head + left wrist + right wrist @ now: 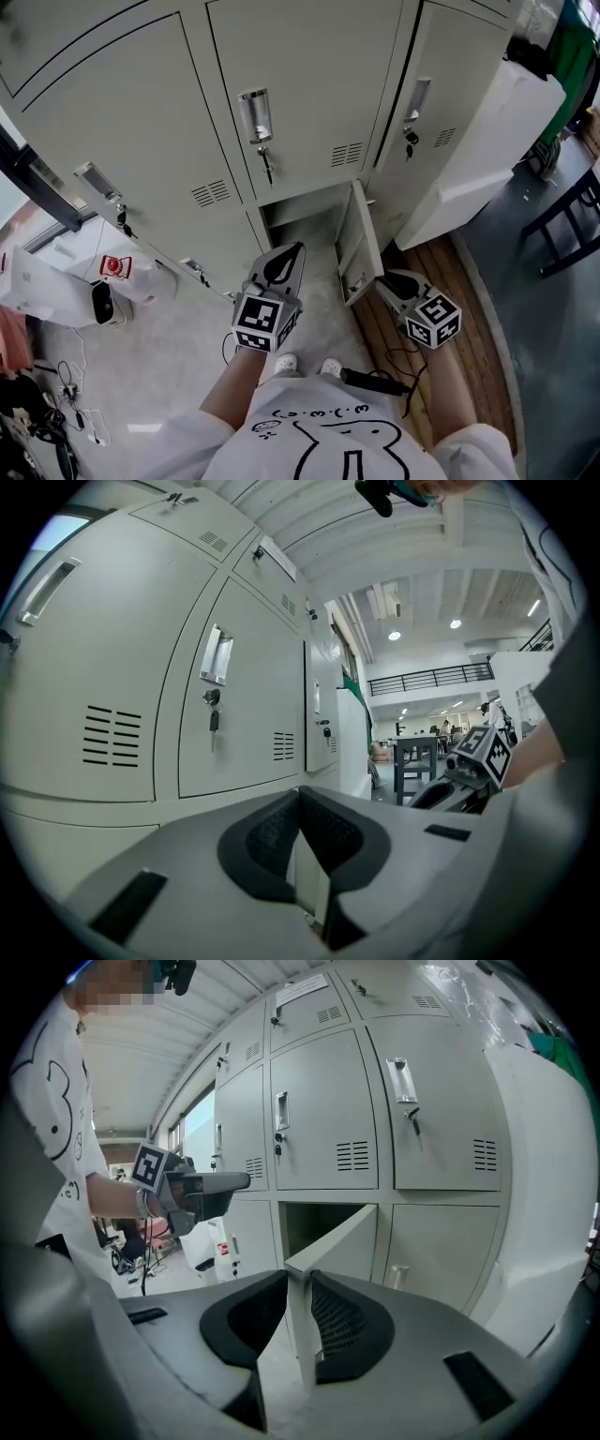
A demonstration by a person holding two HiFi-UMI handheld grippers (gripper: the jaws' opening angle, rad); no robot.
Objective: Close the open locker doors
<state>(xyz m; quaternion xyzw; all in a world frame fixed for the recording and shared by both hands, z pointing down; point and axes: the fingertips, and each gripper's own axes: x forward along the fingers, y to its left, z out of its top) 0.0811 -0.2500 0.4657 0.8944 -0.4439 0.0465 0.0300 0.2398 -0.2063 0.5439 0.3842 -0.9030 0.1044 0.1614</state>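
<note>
Right tool (298, 1277) gripped open locker door (342, 1237) edge | left tool (300, 793) closed, empty, left of door.

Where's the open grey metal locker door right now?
Head view, right of centre: the open grey metal locker door stands out from the bottom row, its free edge between the jaws of the right gripper.
</note>
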